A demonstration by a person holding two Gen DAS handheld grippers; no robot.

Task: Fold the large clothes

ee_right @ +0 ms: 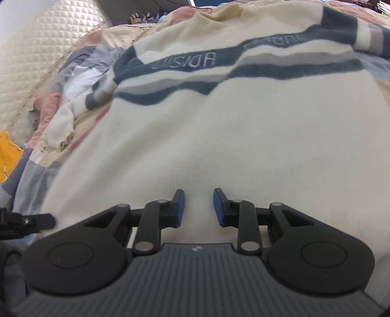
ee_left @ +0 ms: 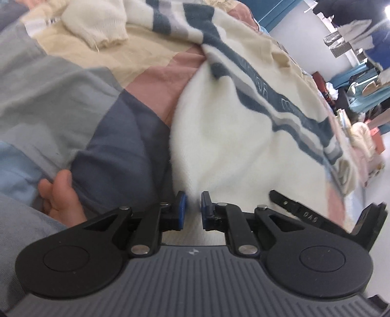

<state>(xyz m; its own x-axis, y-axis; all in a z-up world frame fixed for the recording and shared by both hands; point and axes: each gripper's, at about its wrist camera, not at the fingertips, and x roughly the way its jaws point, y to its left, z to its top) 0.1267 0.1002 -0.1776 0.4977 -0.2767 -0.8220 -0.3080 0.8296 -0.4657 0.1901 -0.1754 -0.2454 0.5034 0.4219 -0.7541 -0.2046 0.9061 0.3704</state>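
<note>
Patchwork quilt [ee_left: 80, 80] is covering the bed, in grey, dark blue, pink and cream blocks. All places below are taken from the sweater.

Cream sweater [ee_right: 207, 136] with dark blue and grey chest stripes is lying spread across the quilt, filling most of both views. Lettering is showing in the upper stripe. One sleeve [ee_right: 61, 126] is trailing off the sweater's left side in the right wrist view, bunched on the quilt. Another cream sleeve [ee_left: 95, 22] is lying beyond the sweater's far-left edge in the left wrist view.

Quilted cream headboard [ee_right: 36, 61] is standing past the sweater's upper left corner.

Left gripper [ee_left: 193, 211] is sitting at the sweater's near hem, jaws almost together with a narrow slot between the blue pads; sweater cloth is showing in that slot, and a pinch seems likely but the blur is hiding the contact.

Right gripper [ee_right: 198, 207] is hovering over the sweater's lower body, jaws standing apart, only plain cloth visible behind the gap.

Bare foot [ee_left: 61, 195] is resting on the quilt, left of the sweater's hem.
</note>
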